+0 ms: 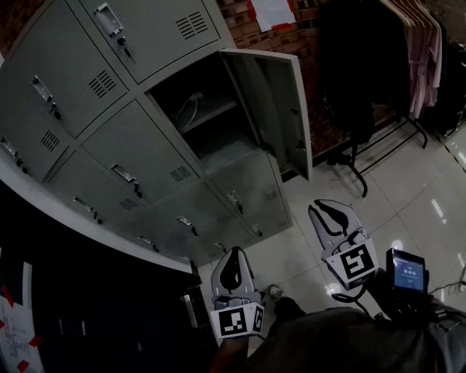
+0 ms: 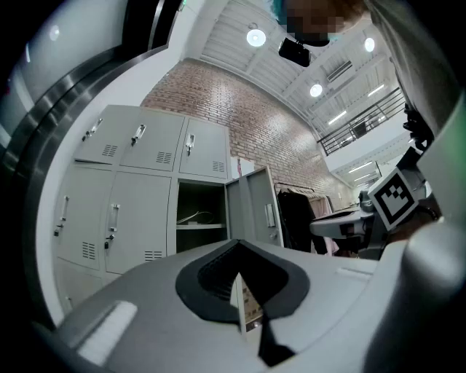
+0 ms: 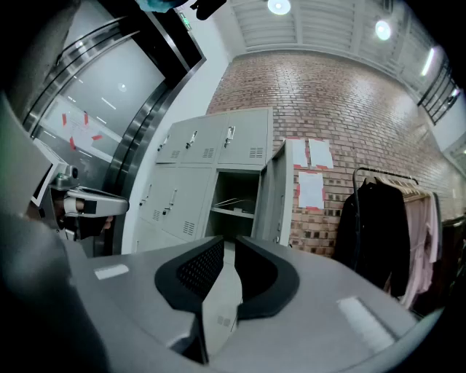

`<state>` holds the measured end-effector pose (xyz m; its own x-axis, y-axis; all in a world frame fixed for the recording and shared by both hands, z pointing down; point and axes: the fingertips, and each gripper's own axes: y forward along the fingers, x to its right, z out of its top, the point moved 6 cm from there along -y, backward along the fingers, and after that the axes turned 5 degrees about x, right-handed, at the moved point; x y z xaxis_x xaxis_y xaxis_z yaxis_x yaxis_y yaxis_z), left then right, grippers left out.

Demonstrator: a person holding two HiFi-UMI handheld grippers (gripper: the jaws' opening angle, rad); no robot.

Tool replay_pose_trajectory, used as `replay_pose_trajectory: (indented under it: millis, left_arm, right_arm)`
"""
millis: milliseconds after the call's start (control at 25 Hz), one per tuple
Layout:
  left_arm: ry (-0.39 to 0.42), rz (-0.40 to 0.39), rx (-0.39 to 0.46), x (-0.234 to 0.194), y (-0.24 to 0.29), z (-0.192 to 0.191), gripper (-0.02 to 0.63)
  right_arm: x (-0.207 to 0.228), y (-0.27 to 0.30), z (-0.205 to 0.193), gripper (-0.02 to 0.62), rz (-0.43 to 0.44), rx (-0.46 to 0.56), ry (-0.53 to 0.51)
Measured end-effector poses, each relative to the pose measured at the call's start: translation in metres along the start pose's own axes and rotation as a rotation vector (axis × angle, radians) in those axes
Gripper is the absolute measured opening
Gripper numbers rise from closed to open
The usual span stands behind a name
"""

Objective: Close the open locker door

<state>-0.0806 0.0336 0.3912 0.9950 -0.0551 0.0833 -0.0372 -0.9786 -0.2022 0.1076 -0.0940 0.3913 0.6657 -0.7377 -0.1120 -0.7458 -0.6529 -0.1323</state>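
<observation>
The grey locker bank [image 1: 109,146] has one open compartment [image 1: 211,120] with a shelf inside. Its door [image 1: 280,109] is swung out to the right. My left gripper [image 1: 234,253] hangs low in the head view, well short of the lockers, with its pads together and nothing in them. My right gripper [image 1: 328,206] is on the right, below the open door and apart from it, with a narrow gap between its pads and nothing held. The left gripper view shows the open door [image 2: 251,207] beyond the left gripper [image 2: 237,264]. The right gripper view shows the door [image 3: 279,197] edge-on past the right gripper [image 3: 224,248].
A clothes rack [image 1: 408,44] with dark and pink garments stands right of the lockers, its foot [image 1: 358,171] on the glossy tile floor. Papers [image 1: 273,11] hang on the brick wall. A dark panel [image 1: 73,306] fills the lower left. A small lit screen [image 1: 406,271] is at my right.
</observation>
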Motion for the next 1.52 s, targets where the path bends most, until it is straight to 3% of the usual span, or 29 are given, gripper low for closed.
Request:
replay_pose_trajectory:
  millis: [320, 560, 880, 1040, 1240, 1520]
  left_arm:
    - [-0.012, -0.134, 0.027, -0.104, 0.086, -0.004, 0.002]
    - [-0.039, -0.188, 0.039, -0.14, 0.126, -0.014, 0.002]
    - [-0.07, -0.28, 0.07, -0.111, 0.177, -0.019, 0.002]
    - [-0.082, -0.335, 0.089, -0.081, 0.202, -0.019, 0.002]
    - [-0.078, -0.363, 0.096, -0.056, 0.222, -0.02, 0.002]
    - [-0.046, -0.287, 0.103, -0.058, 0.232, -0.018, 0.002]
  right_arm:
    - [-0.015, 0.115, 0.011, 0.066, -0.129, 0.006, -0.024]
    - [-0.016, 0.155, 0.009, 0.075, -0.191, -0.006, -0.048]
    - [0.028, 0.15, 0.01, 0.081, -0.283, -0.01, -0.071]
    - [0.06, 0.132, 0.007, 0.125, -0.31, -0.016, -0.054]
    - [0.089, 0.133, 0.003, 0.24, -0.249, -0.018, -0.035]
    - [0.109, 0.166, -0.002, 0.267, -0.117, -0.004, -0.022]
